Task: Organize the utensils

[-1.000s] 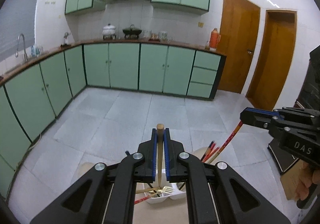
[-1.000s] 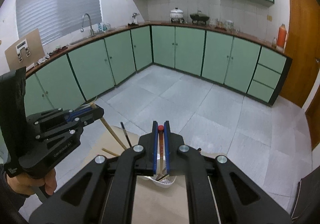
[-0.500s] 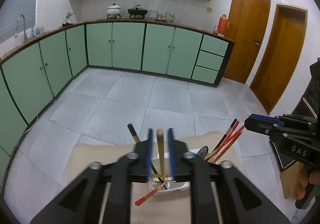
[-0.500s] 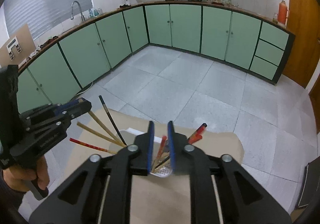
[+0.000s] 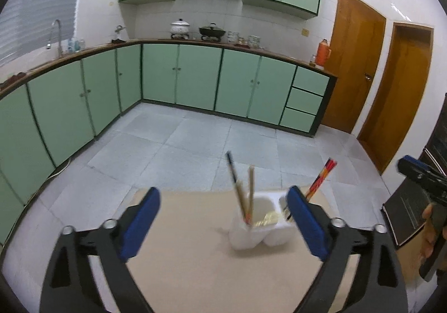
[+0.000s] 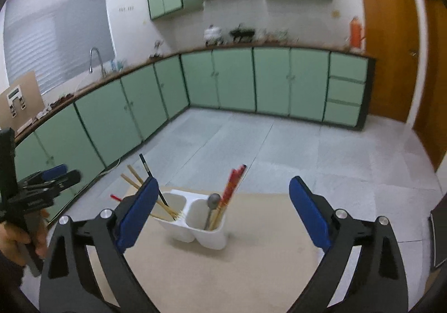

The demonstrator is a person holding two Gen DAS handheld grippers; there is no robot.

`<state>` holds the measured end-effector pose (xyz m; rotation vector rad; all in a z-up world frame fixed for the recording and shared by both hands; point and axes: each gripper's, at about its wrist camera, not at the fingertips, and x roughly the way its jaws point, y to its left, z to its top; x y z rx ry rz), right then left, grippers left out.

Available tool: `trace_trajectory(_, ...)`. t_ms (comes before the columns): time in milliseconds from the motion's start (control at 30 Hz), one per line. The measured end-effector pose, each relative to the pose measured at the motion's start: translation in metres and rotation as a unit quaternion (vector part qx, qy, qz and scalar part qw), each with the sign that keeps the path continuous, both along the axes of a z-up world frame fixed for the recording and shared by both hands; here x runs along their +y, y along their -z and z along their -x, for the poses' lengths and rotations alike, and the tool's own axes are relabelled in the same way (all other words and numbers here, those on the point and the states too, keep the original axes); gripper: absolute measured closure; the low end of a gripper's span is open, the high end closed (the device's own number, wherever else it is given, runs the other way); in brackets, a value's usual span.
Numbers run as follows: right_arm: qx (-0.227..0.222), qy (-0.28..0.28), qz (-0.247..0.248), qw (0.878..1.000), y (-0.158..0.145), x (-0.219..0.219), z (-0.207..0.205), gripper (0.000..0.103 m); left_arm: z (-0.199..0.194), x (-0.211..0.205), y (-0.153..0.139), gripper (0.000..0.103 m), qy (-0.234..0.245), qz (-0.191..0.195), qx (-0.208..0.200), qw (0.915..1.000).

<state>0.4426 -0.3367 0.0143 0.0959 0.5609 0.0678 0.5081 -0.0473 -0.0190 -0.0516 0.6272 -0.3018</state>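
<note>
A white two-compartment holder (image 5: 259, 226) (image 6: 195, 218) stands on the beige table (image 5: 195, 257) (image 6: 251, 262). Wooden chopsticks (image 5: 250, 190) (image 6: 134, 176) and a black chopstick (image 5: 231, 167) (image 6: 145, 165) lean in one compartment. Red chopsticks (image 5: 324, 176) (image 6: 233, 181) and a metal spoon (image 6: 213, 200) stand in the other. My left gripper (image 5: 223, 193) hovers short of the holder, jaws opening wide, nothing gripped. My right gripper (image 6: 223, 183) is likewise opening and holds nothing. Each gripper shows at the edge of the other's view: the right gripper (image 5: 421, 173), the left gripper (image 6: 47, 176).
Beyond the table's far edge lies grey tiled floor (image 5: 195, 140), ringed by green cabinets (image 5: 195, 78). Two wooden doors (image 5: 357, 67) are on the right. A dark appliance (image 5: 405, 209) sits low beside the table's right side. A hand (image 6: 16, 237) holds the left gripper.
Both grippers were shut, the left on a wooden chopstick, the right on a red one. Both let go, opened wide and drew back; the chopsticks now stand in the holder.
</note>
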Motion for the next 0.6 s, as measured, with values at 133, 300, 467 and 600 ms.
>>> trace_trajectory(133, -0.015, 0.022, 0.036, 0.999, 0.023, 0.002, 0.064, 0.006, 0.051, 0.02, 0.011, 0.006, -0.013, -0.014, -0.01, 0.9998)
trace_trajectory(300, -0.028, 0.079, 0.075, 0.994, 0.06, 0.021, 0.145, 0.006, 0.123, 0.025, 0.026, 0.006, -0.045, -0.066, -0.046, 0.9958)
trace_trajectory(467, 0.005, 0.086, 0.054, 0.995, 0.099, 0.041, 0.202, 0.005, 0.19, 0.02, 0.047, 0.006, -0.048, -0.066, -0.037, 0.996)
trace_trajectory(600, 0.044, 0.071, 0.035, 0.996, 0.121, 0.059, 0.234, 0.005, 0.233, 0.021, 0.057, 0.006, -0.056, -0.061, -0.034, 0.996)
